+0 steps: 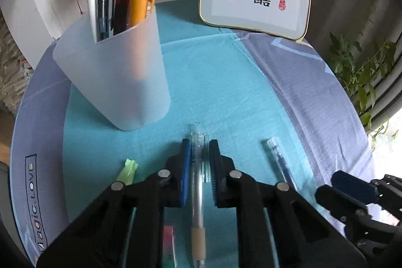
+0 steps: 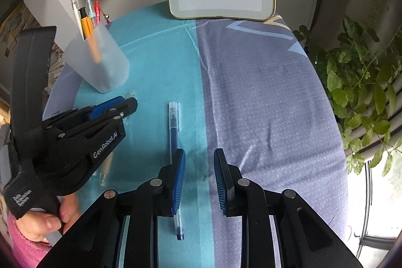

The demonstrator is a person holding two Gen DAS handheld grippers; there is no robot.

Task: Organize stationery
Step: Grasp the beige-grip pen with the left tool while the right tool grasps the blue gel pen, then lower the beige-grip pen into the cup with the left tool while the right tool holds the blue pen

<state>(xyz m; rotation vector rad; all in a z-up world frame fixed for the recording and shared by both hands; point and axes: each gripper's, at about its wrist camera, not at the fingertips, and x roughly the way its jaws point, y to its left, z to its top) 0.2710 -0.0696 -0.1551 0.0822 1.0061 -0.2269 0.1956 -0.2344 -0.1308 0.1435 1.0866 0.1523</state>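
Left wrist view shows the cup [image 1: 113, 72] standing ahead and to the left of the left gripper [image 1: 199, 167], already holding several pens. Just left of that gripper, nearer than the cup, lies a small green piece [image 1: 128, 170]; I cannot tell what it is. The clear pen [image 1: 198, 192] lies between the two pads, its long axis running along the fingers, button end pointing away toward the cup side and tan grip toward the camera. The jaws are narrow around the pen, but whether the pads already press it I cannot tell. Right of the cup and right of the left gripper lies the blue pen [image 2: 173, 132], also lengthwise away from the camera, capped end far. The right gripper [image 2: 199, 177] is spread apart and holds nothing; the blue pen passes under its left finger, not between the pads. I judge the right gripper is nearer to this pen and needs a small shift left.
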